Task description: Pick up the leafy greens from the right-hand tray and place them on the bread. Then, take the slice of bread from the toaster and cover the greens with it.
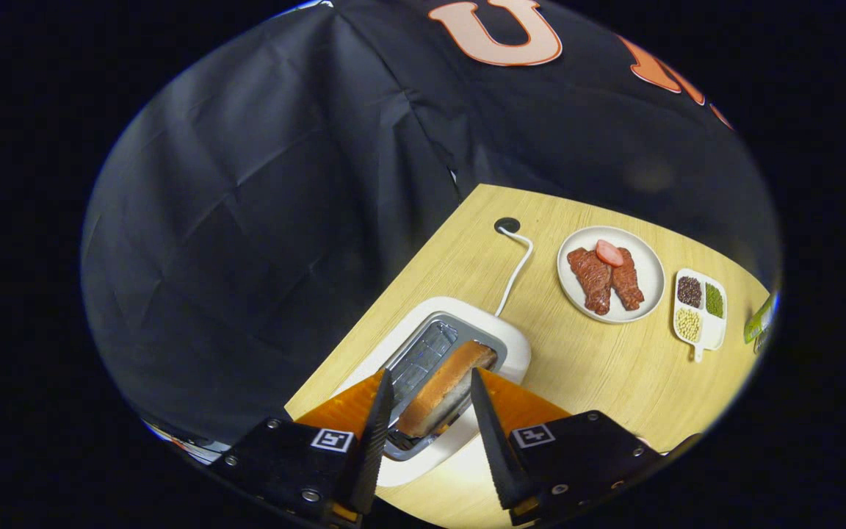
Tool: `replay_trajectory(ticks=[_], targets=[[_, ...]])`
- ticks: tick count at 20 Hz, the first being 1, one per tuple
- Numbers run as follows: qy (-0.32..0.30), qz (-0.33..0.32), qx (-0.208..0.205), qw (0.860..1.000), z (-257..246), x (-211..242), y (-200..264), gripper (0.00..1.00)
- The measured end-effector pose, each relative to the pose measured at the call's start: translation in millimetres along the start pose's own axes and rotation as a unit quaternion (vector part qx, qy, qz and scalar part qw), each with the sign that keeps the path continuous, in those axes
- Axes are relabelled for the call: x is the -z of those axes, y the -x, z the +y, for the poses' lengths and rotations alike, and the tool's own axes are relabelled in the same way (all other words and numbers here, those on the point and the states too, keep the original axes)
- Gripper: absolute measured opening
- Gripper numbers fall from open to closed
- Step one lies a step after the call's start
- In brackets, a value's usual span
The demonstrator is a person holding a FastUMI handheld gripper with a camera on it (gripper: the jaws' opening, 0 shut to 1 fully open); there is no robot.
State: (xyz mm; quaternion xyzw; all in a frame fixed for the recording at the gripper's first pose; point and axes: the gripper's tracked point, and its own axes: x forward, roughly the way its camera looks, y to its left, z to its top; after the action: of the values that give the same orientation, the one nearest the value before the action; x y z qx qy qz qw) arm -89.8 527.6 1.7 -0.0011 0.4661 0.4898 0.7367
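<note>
A white toaster (515,345) lies just below my fingers on the wooden table (599,367). A browned slice of bread (446,389) stands in its right-hand slot; the left-hand slot holds nothing. My gripper (430,378) is open and straddles the slice. The right finger sits at the slice's edge, while a gap shows between the left finger and the bread. A sliver of something green (759,319) peeks in at the table's far right; what it is cannot be told.
The toaster's white cord (515,272) runs to a round hole (507,225) in the tabletop. Beyond it are a white plate (643,253) with meat pieces and a small divided dish (717,330) of beans. The booth's black cloth hangs past the table's left edge.
</note>
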Motion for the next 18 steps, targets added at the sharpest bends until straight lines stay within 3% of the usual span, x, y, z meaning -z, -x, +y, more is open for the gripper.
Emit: replay_trajectory(ticks=[5,8,9,18], targets=[[-0.020,0.000,-0.014,1.000,0,2,-2,0.44],[-0.020,-0.024,-0.014,0.999,-3,-5,10,0.18],[-0.021,-0.037,-0.025,0.999,-1,-8,12,0.14],[-0.026,-0.136,-0.066,0.988,-9,-27,88,0.10]])
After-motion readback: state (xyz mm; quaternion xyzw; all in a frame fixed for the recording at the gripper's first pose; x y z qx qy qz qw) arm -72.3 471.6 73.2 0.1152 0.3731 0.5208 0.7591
